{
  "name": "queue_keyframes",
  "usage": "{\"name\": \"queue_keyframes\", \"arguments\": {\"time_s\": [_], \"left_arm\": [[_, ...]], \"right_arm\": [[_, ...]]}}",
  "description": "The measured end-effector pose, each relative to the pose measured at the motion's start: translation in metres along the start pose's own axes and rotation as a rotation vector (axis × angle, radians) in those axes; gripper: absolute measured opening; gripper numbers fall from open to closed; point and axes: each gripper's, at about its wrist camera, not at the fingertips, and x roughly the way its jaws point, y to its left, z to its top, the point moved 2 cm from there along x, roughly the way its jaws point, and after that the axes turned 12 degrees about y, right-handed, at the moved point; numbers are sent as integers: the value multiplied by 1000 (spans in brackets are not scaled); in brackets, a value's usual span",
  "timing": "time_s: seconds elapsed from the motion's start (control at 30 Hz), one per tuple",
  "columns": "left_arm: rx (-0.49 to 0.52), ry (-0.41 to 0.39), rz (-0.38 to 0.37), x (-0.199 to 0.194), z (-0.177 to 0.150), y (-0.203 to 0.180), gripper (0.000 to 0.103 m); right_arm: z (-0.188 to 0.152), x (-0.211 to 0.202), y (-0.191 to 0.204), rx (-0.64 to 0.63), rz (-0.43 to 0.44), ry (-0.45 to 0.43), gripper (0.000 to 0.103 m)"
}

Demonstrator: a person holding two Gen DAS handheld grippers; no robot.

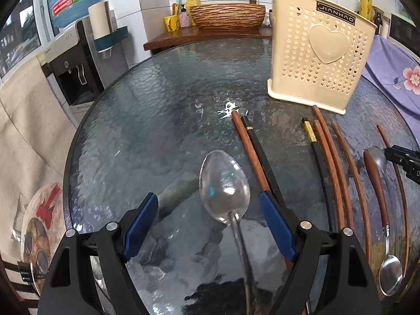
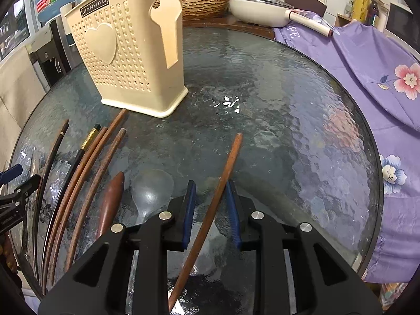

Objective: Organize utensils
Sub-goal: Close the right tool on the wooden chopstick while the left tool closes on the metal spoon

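Note:
My left gripper (image 1: 208, 204) is open, its blue pads on either side of a clear plastic spoon (image 1: 224, 186) lying on the glass table (image 1: 147, 110). A cream perforated utensil holder (image 1: 319, 52) stands at the far right; it also shows in the right wrist view (image 2: 131, 50). Several brown and black chopsticks (image 1: 330, 162) lie in a row before it. My right gripper (image 2: 211, 197) is partly closed around one brown chopstick (image 2: 225, 173); the right pad touches it and a gap shows on the left. A wooden-handled metal spoon (image 1: 378, 191) lies at the right.
A purple floral cloth (image 2: 367, 60) covers the table's right side. A wicker bowl (image 1: 227, 15) and faucet sit on a wooden counter behind. A water dispenser (image 1: 71, 60) stands at the left. A white pan (image 2: 257, 8) rests beyond the table. Another clear spoon (image 2: 151, 186) lies near the right gripper.

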Motion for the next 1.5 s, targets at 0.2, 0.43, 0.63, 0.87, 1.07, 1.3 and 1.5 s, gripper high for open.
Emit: {"name": "queue_keyframes", "arguments": {"time_s": [0.2,0.43,0.63,0.87,1.07,1.3,1.5], "left_arm": [[-22,1,-20,3,4,0,73],[5,15,14,2,13,-9,62],[15,31,-22,2,16,-13,39],[1,33,-48,3,16,-12,37],[-20,17,-91,0,20,-5,37],[-21,-21,-142,-9,23,-2,37],[-13,-68,-173,-21,25,0,37]], "right_arm": [[3,2,2,11,-1,-3,20],[9,3,5,-16,-6,9,10],[12,4,5,-42,4,19,10],[15,5,2,-40,18,18,9],[16,5,-2,-22,64,9,7],[17,5,-3,-17,78,-3,7],[18,-9,-5,-2,103,-54,7]]}}
